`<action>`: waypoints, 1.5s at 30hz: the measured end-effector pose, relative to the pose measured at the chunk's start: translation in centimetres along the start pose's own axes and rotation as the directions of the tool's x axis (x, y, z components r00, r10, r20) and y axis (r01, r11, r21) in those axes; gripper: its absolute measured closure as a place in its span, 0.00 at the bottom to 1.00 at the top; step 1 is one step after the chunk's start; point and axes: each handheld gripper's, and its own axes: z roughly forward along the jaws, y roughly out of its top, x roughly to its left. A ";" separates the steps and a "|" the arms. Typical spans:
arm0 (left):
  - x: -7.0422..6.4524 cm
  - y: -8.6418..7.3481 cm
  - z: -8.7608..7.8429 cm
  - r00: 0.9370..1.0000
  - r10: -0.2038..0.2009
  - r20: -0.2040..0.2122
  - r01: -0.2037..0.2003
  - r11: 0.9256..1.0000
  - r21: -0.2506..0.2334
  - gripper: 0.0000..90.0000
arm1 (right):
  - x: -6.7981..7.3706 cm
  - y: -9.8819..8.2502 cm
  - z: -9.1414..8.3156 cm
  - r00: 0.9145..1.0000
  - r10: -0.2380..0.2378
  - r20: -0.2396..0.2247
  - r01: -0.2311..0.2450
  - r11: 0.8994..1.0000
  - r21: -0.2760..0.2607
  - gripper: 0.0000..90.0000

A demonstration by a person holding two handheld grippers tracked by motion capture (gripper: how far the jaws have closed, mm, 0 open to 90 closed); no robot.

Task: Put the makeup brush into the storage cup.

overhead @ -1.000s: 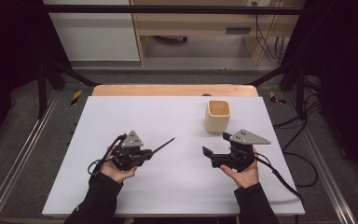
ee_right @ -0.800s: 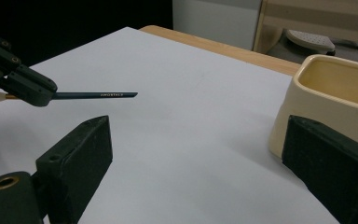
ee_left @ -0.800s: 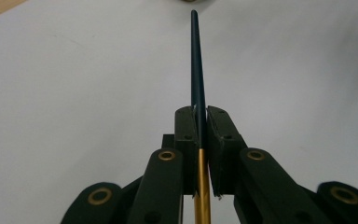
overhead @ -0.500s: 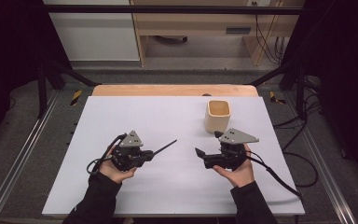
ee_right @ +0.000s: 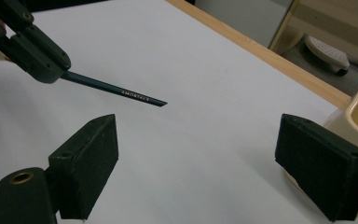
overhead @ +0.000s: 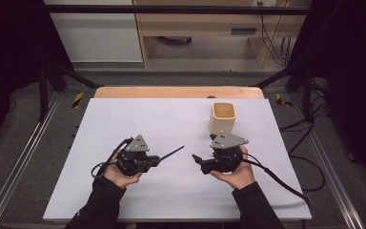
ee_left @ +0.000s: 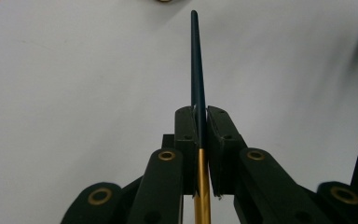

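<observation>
Dark pencil (overhead: 170, 154) clenched in left gripper (overhead: 158, 161), long axis toward right gripper (overhead: 196, 157), its jaws spread, closing slightly, empty.

Bright even light on the white table (overhead: 181, 124), dark surroundings, soft shadows, perhaps slight edge blur

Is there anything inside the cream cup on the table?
The cream cup stands upright near the right gripper. From the high view its inner walls look bare and tan, with nothing sticking out. The very bottom is hidden by the near wall, so something small could lie there.
</observation>
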 end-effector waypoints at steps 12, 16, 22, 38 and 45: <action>0.0 0.3 0.6 0.999 0.018 0.027 -0.018 1.000 0.023 0.92 | 0.3 0.0 0.6 0.986 -0.165 -0.023 0.166 0.984 0.063 0.19; -0.2 0.5 0.7 0.999 0.023 0.043 -0.025 0.999 0.025 0.92 | 0.7 0.0 0.7 0.974 -0.225 -0.028 0.226 0.972 0.068 0.20; -0.6 1.0 0.9 0.997 0.046 0.063 -0.049 0.998 0.037 0.92 | 1.2 -0.1 1.0 0.956 -0.290 -0.051 0.293 0.953 0.077 0.23; -1.2 2.3 1.2 0.991 0.088 0.097 -0.095 0.993 0.068 0.92 | 2.3 0.4 1.1 0.886 -0.453 -0.104 0.462 0.880 0.106 0.29; -1.3 2.6 1.5 0.990 0.092 0.108 -0.100 0.992 0.079 0.92 | 2.6 0.4 1.2 0.844 -0.525 -0.107 0.535 0.839 0.097 0.34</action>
